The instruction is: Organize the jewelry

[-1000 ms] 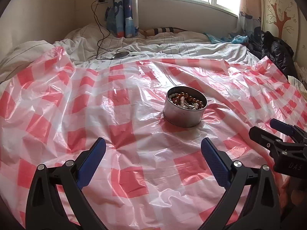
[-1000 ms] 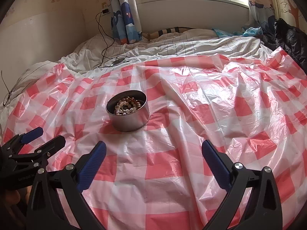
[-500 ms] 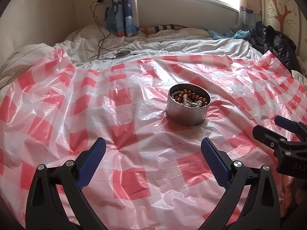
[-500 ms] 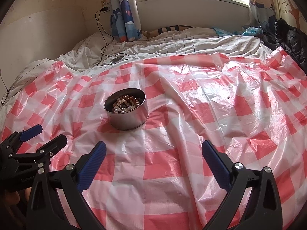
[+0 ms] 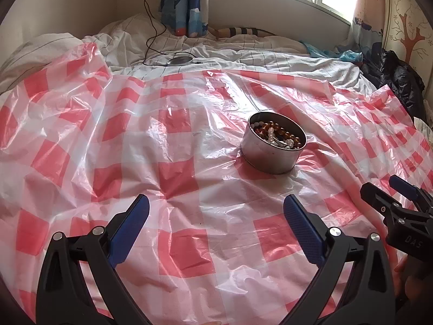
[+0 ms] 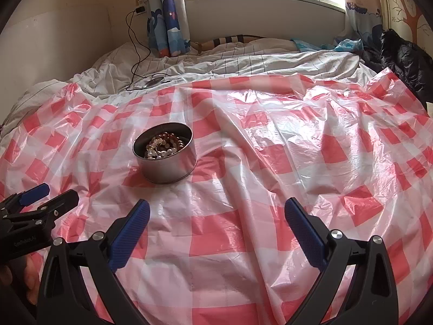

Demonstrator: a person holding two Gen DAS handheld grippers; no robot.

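A round metal tin (image 5: 270,157) stands upright on the red-and-white checked plastic sheet (image 5: 176,176). It holds a heap of bead jewelry (image 5: 278,135), amber, pearl-white and dark beads. It also shows in the right wrist view (image 6: 167,165), with the beads (image 6: 163,146) inside. My left gripper (image 5: 216,211) is open and empty, short of the tin and to its left. My right gripper (image 6: 216,212) is open and empty, short of the tin and to its right. Each gripper shows in the other's view, the right one (image 5: 392,192) and the left one (image 6: 47,195).
The sheet covers a bed with rumpled white bedding (image 5: 243,57) behind it. A round dark object on a black cable (image 5: 180,60) lies on the bedding. A dark jacket (image 5: 397,81) lies at the far right. Curtain (image 6: 167,27) and window are at the back.
Both grippers have drawn a little closer to the tin, which stands larger in both views. Their jaws stay open and the tin has not moved.
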